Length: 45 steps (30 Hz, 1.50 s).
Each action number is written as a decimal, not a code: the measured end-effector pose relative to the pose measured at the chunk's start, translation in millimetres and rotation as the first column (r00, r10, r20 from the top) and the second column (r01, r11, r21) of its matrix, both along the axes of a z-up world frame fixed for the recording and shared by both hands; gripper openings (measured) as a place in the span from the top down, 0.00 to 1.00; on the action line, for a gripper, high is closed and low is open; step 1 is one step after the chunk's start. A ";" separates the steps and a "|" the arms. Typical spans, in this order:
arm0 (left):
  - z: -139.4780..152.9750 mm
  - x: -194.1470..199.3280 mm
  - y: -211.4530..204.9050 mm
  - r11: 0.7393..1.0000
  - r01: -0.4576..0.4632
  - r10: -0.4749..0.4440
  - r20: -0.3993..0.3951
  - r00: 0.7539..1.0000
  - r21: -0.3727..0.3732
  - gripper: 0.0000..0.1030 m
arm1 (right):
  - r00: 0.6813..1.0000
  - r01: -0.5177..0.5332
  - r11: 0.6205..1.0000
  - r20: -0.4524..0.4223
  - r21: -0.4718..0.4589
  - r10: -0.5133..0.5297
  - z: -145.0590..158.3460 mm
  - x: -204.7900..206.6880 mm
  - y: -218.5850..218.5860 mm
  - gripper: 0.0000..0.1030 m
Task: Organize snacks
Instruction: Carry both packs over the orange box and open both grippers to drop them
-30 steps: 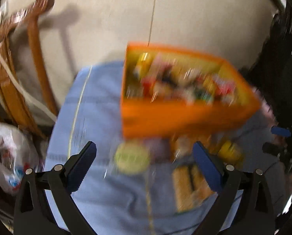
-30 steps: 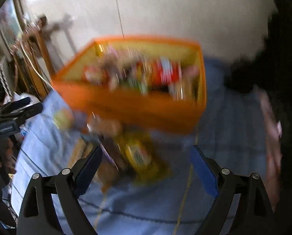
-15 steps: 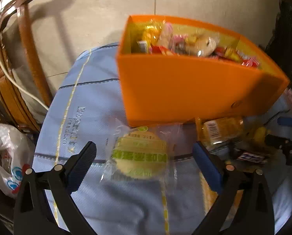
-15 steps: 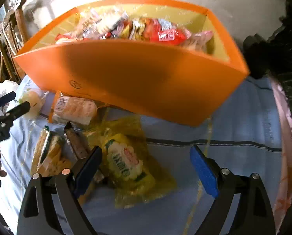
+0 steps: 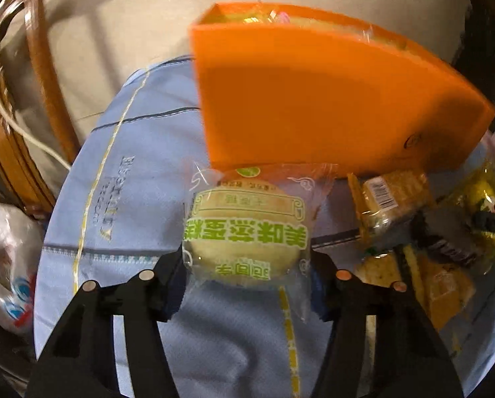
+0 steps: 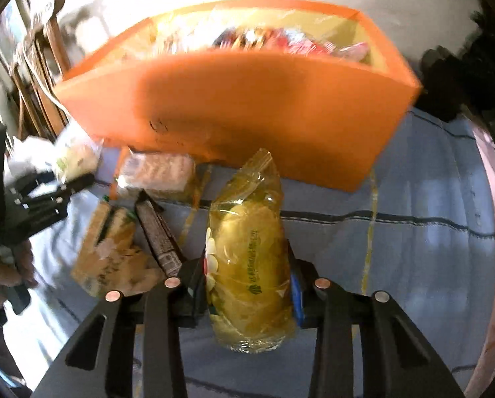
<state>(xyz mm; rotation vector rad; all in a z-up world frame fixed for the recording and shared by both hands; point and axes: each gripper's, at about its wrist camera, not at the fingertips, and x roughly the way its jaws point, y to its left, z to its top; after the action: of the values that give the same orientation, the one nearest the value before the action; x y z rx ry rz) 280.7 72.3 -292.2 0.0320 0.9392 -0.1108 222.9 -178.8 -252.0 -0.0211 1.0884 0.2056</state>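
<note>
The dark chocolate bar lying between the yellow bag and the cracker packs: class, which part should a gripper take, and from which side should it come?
Grip the dark chocolate bar across its narrow width near the middle, coming from above. It lies flat on the blue cloth, long and thin, so its long edges are the easiest pinch. The cracker pack crowds its left edge, so fingers likely need care there.

Since half a second ago my left gripper closes from wide open onto the round cake packet, at six o'clock of the orange box. My right gripper closes likewise on the yellow snack bag, now upright between its fingers.
</note>
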 end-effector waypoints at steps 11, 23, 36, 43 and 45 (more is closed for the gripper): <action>29.3 -44.7 15.5 0.996 0.003 -0.002 0.006 1.000 -0.089 0.44 | 0.995 0.071 0.992 0.058 0.108 -0.077 39.5 -29.6 -22.1 0.63; 139.6 -63.4 -5.8 0.996 0.011 -0.001 0.104 0.995 -0.092 0.44 | 0.973 0.049 0.993 0.220 0.104 -0.070 136.9 -51.7 -11.2 0.63; 254.1 -46.9 -27.3 0.998 0.032 -0.018 0.246 0.969 -0.055 0.43 | 0.925 0.033 0.997 0.375 0.075 -0.059 241.2 -42.9 2.5 0.63; 265.1 -31.8 -35.3 0.999 0.020 -0.006 0.259 0.966 -0.051 0.43 | 0.923 0.013 0.998 0.385 0.053 -0.032 246.1 -24.6 3.7 0.63; 263.3 -26.3 -36.1 0.999 0.019 -0.006 0.255 0.967 -0.050 0.43 | 0.924 0.012 0.999 0.381 0.052 -0.031 245.2 -18.2 1.8 0.63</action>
<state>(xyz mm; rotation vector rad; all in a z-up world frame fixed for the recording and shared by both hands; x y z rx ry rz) 254.3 36.2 -29.0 0.0037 0.6784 -0.1392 204.7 -177.0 -6.8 -0.0049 0.6929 0.1981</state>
